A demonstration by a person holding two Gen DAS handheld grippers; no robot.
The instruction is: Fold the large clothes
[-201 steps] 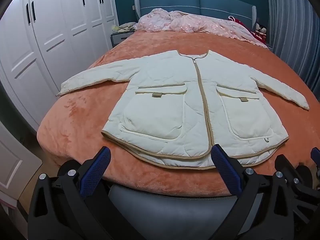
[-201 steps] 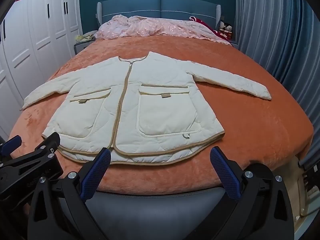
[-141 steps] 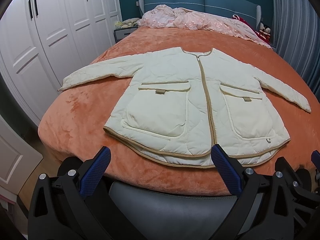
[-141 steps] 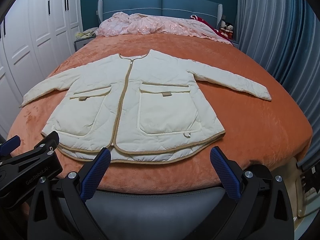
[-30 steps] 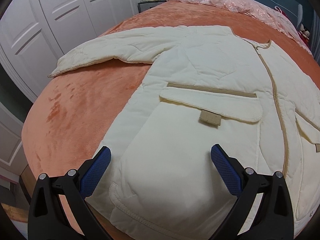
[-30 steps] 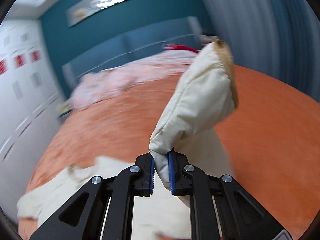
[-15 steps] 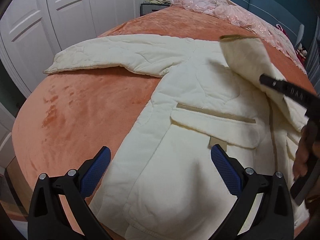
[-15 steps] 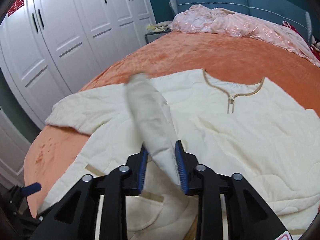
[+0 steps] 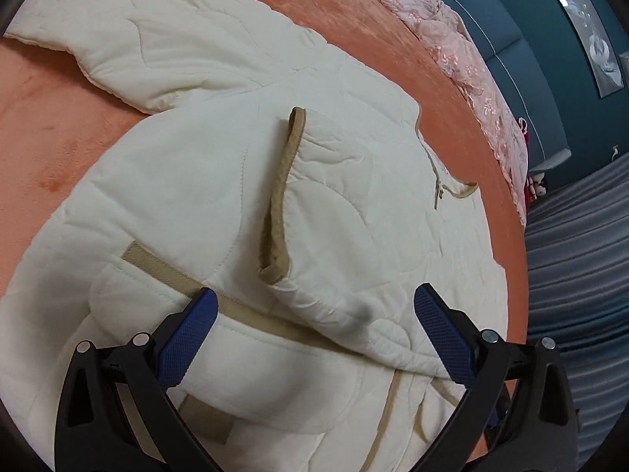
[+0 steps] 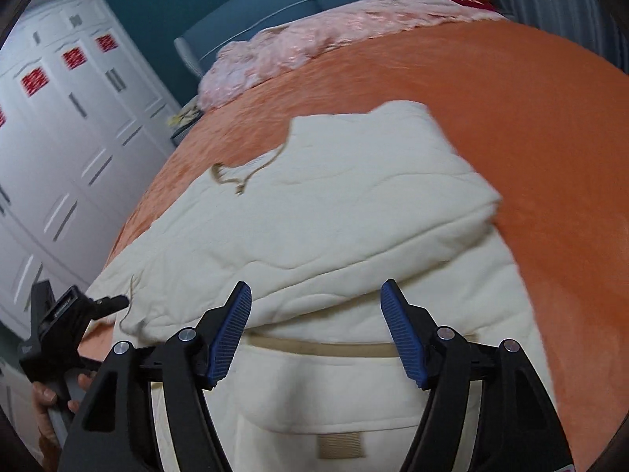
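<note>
A cream quilted jacket (image 9: 165, 204) with tan trim lies face up on the orange bed (image 9: 47, 118). One sleeve (image 9: 330, 236) is folded across its chest, the tan cuff (image 9: 281, 196) pointing toward the spread sleeve (image 9: 137, 43). My left gripper (image 9: 316, 334) hovers open over the pocket flap, nothing between its pads. In the right wrist view the folded sleeve (image 10: 314, 232) lies just beyond my right gripper (image 10: 316, 328). Its jaws are opening and the pads touch no cloth. The left gripper (image 10: 106, 303) shows at the left edge, held by a hand (image 10: 45, 397).
A pink quilt (image 10: 298, 43) is heaped at the blue headboard (image 10: 251, 11). White wardrobe doors (image 10: 59, 137) stand along the bed's left side, and grey curtains (image 9: 574, 259) hang on the right. Bare orange blanket (image 10: 542, 126) lies to the right of the jacket.
My right gripper carried the sleeve across the jacket, came down and let it go; its jaws have spread. My left gripper moved in over the jacket's front and rolled.
</note>
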